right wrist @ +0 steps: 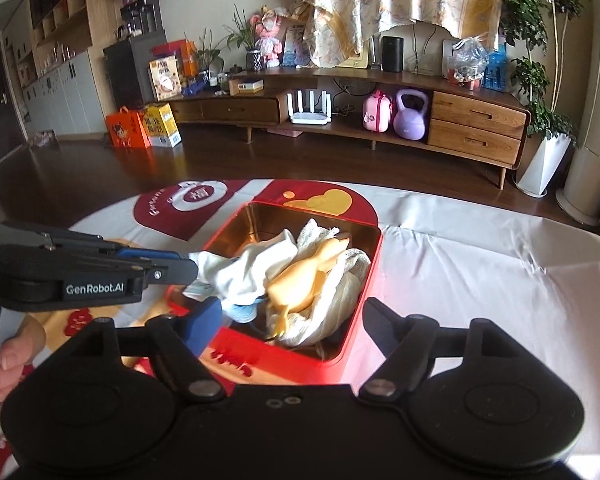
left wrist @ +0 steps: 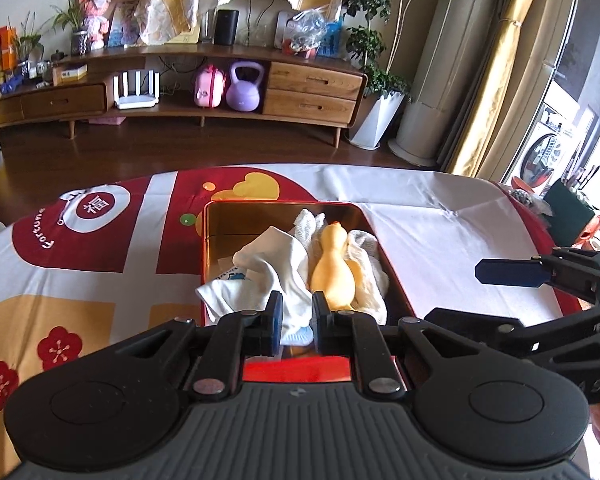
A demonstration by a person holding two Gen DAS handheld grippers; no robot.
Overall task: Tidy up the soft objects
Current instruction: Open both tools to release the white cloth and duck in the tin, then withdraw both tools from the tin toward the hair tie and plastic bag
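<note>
Red tin (left wrist: 392,276) is sitting on the tabletop (left wrist: 440,232), which is wearing a white cloth with red and yellow prints. Tin's inner walls are showing gold. Inside it, soft things are lying piled toward the near and right side: a white garment (left wrist: 268,272) on the left, a yellow duck (left wrist: 332,268) in the middle, a cream lacy cloth (left wrist: 366,268) under and right of the duck. Duck's head is pointing to the far wall. A bit of pale blue fabric (left wrist: 298,336) is peeking out beneath the garment at the near edge.

Left claw (left wrist: 296,320) is hanging over the near-left part of the tin, fingers drawn close with the garment's near edge pinched between the blue pads. Part of the garment is draping over the tin's left wall. From the right wrist view, the same claw (right wrist: 192,258) is reaching in from the left, its tip meeting the garment (right wrist: 244,276).

Right claw (right wrist: 292,320) is waiting just in front of the tin (right wrist: 360,280), fingers spread wide, nothing between them. Duck (right wrist: 300,276) and cream cloth (right wrist: 340,300) are lying just beyond its fingers, not touched. In the left view, the right claw (left wrist: 480,292) is showing at the tin's right side, over the tabletop.
</note>
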